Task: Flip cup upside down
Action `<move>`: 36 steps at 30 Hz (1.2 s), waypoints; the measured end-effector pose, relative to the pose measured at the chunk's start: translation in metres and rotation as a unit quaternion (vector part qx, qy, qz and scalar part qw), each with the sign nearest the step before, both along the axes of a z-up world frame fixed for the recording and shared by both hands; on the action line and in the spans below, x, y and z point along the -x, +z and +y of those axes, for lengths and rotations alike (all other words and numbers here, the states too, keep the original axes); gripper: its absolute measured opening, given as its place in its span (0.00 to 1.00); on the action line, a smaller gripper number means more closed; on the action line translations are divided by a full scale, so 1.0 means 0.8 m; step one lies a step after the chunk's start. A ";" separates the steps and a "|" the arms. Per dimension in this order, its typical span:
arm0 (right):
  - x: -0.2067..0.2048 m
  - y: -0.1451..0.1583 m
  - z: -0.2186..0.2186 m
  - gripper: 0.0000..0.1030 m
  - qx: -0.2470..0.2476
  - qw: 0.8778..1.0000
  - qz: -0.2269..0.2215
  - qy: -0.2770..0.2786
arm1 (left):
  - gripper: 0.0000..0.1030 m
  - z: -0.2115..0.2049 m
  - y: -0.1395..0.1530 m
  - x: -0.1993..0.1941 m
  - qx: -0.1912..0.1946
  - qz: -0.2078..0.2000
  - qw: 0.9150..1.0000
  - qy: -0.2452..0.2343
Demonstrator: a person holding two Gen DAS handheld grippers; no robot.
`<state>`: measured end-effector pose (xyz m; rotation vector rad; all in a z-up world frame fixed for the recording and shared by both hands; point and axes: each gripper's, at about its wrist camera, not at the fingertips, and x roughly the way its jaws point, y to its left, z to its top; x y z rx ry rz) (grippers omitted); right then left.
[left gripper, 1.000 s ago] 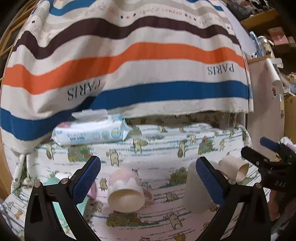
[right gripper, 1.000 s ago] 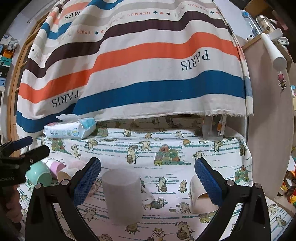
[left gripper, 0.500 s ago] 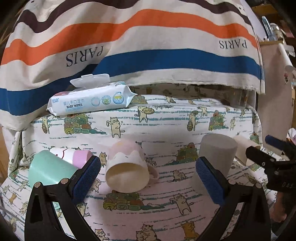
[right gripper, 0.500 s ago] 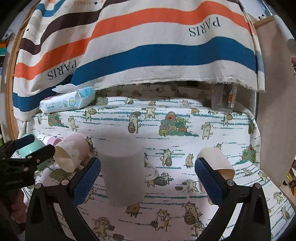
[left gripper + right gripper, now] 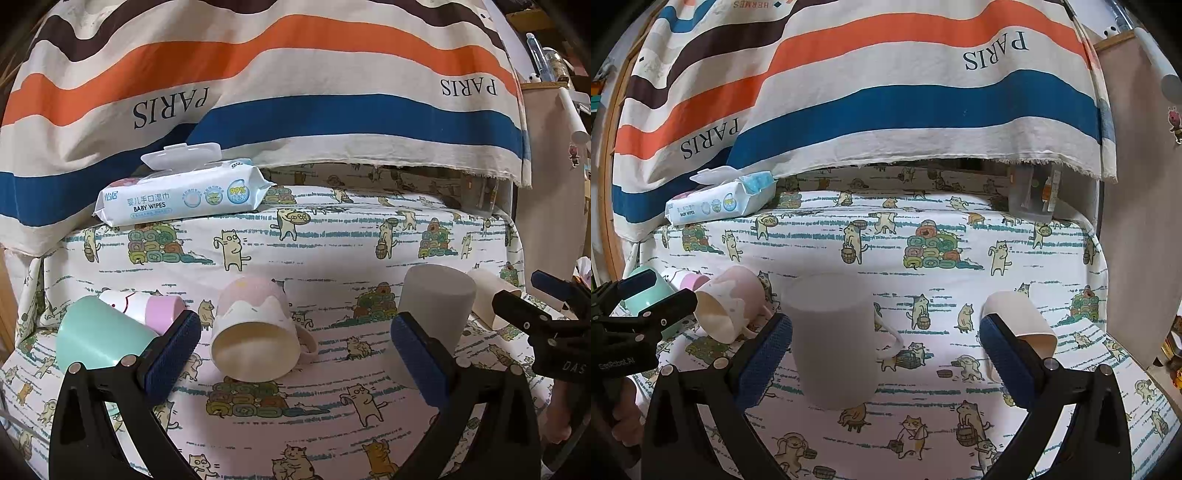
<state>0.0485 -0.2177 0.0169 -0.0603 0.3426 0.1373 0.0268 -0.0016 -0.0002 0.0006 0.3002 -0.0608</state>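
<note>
A pink and white cup with a handle (image 5: 255,332) lies on its side on the cat-print cloth, mouth toward me, between the open fingers of my left gripper (image 5: 295,354); it also shows in the right wrist view (image 5: 729,306). A grey mug (image 5: 834,339) stands upside down with its handle to the right, between the open fingers of my right gripper (image 5: 884,354); it also shows in the left wrist view (image 5: 432,314). Both grippers are empty. A cream cup (image 5: 1021,325) lies on its side by the right finger.
A mint cup (image 5: 96,339) and a white and pink cup (image 5: 147,306) lie on their sides at the left. A baby wipes pack (image 5: 181,195) sits at the back left. A striped cloth (image 5: 295,92) hangs behind. A clear container (image 5: 1032,195) stands at the back right.
Both grippers have come lower and closer to the cups. The pink cup and the grey mug now appear larger and sit between the fingers. The cups have not moved.
</note>
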 end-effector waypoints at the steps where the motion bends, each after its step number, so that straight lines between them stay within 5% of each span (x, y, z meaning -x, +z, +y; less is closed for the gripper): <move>1: 0.000 0.000 0.000 0.99 0.000 1.000 0.000 -0.001 | 0.99 0.000 0.000 -0.001 0.000 0.001 1.000 -0.001; 36: -0.002 -0.001 -0.003 0.99 -0.002 1.000 0.002 -0.007 | 0.99 0.001 0.000 0.002 -0.002 0.002 1.000 0.004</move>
